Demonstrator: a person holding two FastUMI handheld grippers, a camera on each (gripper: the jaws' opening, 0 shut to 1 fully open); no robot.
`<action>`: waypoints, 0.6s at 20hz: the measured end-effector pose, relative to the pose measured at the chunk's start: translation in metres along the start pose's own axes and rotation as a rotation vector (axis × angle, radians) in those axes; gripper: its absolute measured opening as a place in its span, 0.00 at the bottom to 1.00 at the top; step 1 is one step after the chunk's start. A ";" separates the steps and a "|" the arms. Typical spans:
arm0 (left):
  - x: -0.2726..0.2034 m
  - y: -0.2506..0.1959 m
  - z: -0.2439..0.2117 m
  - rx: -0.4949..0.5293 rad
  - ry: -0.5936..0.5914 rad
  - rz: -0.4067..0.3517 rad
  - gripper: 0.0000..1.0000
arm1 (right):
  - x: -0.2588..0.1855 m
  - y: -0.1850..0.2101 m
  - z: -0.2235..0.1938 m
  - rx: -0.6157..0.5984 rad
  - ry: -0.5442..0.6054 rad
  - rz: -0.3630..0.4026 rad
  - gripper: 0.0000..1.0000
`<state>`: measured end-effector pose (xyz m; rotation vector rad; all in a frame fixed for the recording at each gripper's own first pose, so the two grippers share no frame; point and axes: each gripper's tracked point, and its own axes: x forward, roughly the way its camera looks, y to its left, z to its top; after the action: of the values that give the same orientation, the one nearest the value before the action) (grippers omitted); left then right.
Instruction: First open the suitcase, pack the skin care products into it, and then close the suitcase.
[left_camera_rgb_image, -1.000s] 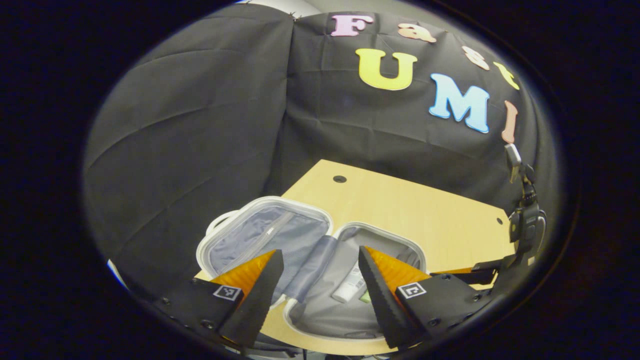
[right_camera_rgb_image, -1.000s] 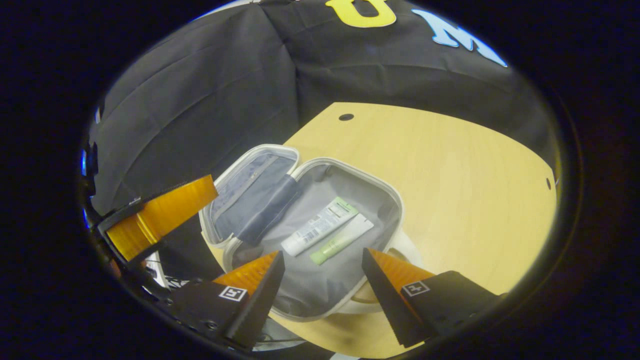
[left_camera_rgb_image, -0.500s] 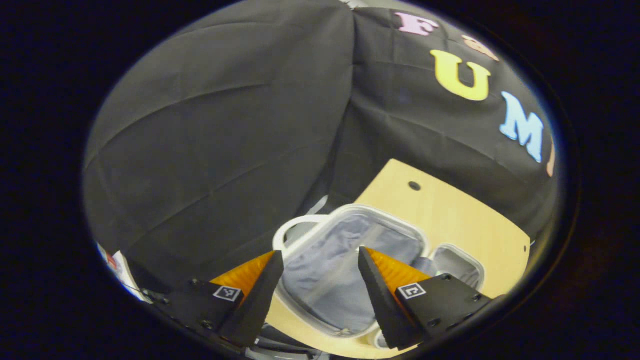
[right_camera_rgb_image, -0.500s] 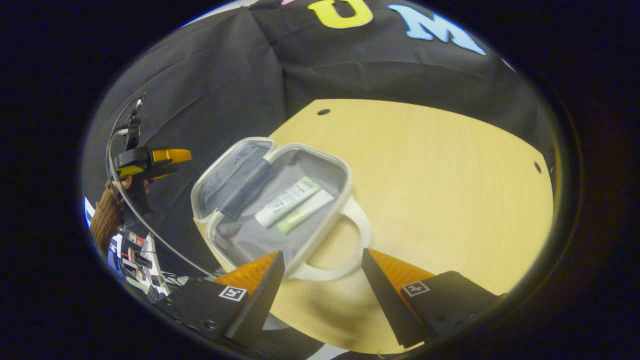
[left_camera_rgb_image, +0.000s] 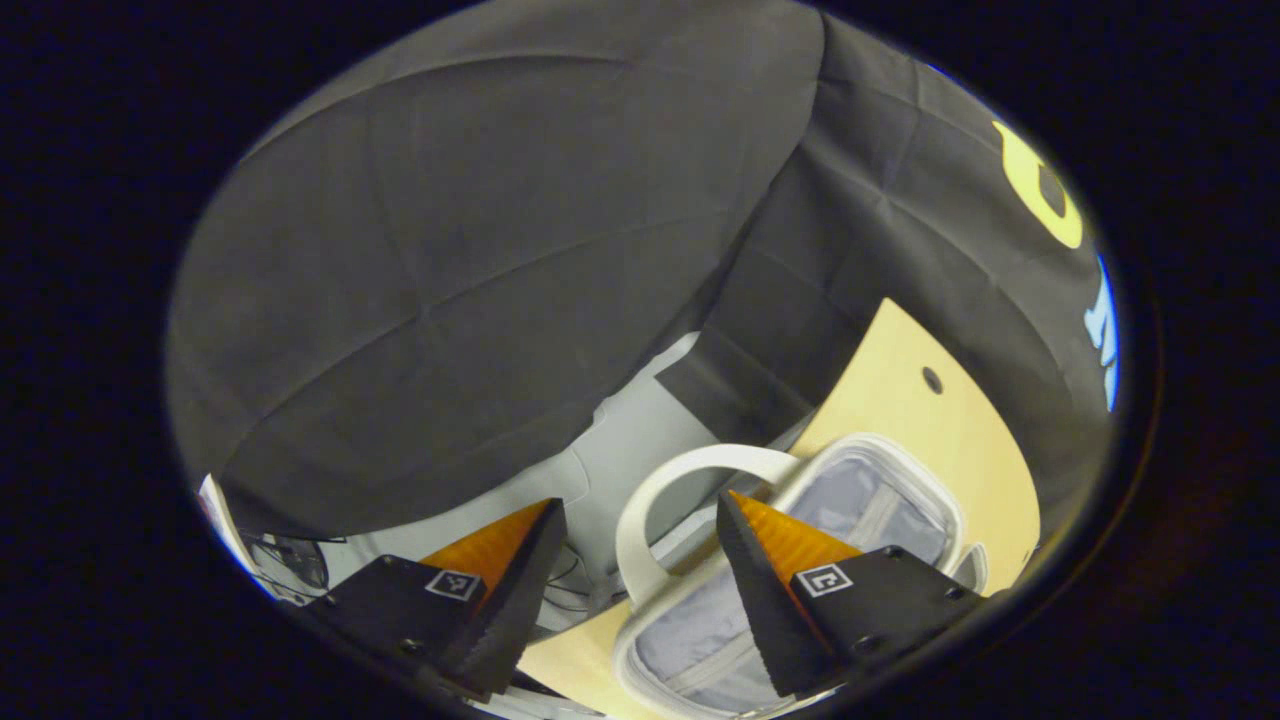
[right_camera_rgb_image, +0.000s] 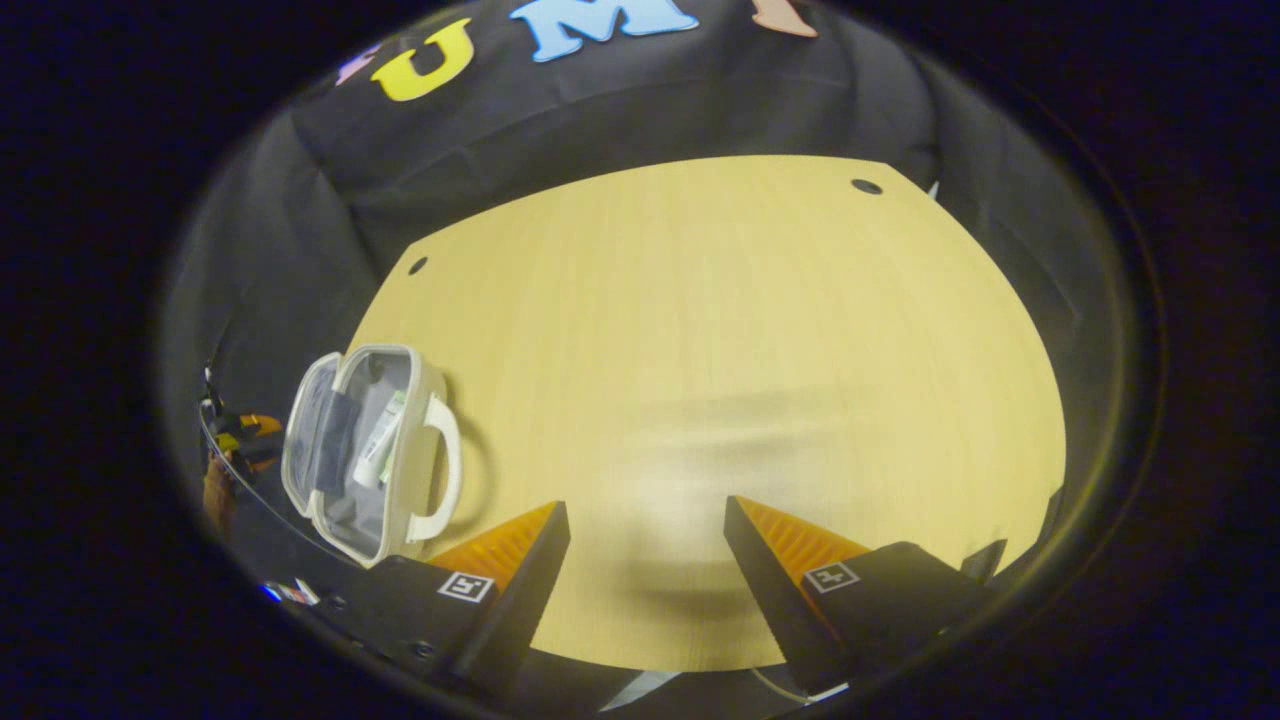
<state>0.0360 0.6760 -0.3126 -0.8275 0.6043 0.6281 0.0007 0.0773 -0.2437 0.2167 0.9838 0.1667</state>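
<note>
Fingers of the left gripper (left_camera_rgb_image: 632, 590) stand wide apart with nothing between the pads; one finger tip overlaps the near rim of the suitcase (left_camera_rgb_image: 880, 500) in the left gripper view, but contact cannot be confirmed. Fingers of the right gripper (right_camera_rgb_image: 645, 575) are likewise spread wide and empty, hanging over bare table (right_camera_rgb_image: 720, 330) near its front edge.

Suitcase position: at the table's left edge, toward the front-left corner as the right gripper view has it, with the lid half reaching past that edge. It lies open, both halves flat, grey lining exposed. White carry handle (left_camera_rgb_image: 665, 500) of the lid half arcs out beyond the table edge, just beside the left gripper's fingers. The other half's handle (right_camera_rgb_image: 440, 470) lies flat on the table.

Contents: two skin care tubes (right_camera_rgb_image: 380, 450) lie side by side in the half nearer the table's middle. No other product is seen on the table surface.

Progress, judged:
- Open: done.
- Pack: appears done, since no loose items remain on the table.
- Close: not yet done.

Left gripper seems placed to take the lid half by its handle or rim and fold it over. Right gripper is well apart from the suitcase.
</note>
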 end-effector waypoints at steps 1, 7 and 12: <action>0.012 -0.002 -0.001 -0.005 0.020 -0.017 0.98 | 0.001 -0.003 -0.003 -0.003 0.000 -0.017 0.96; 0.063 0.003 -0.020 -0.064 0.127 -0.015 0.97 | -0.002 0.003 -0.037 -0.071 0.094 -0.028 0.96; 0.071 -0.004 -0.049 -0.379 0.220 -0.116 0.67 | -0.002 0.031 -0.055 -0.158 0.156 0.053 0.96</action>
<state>0.0740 0.6526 -0.3866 -1.2903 0.6397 0.5564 -0.0477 0.1126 -0.2640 0.0856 1.1148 0.3118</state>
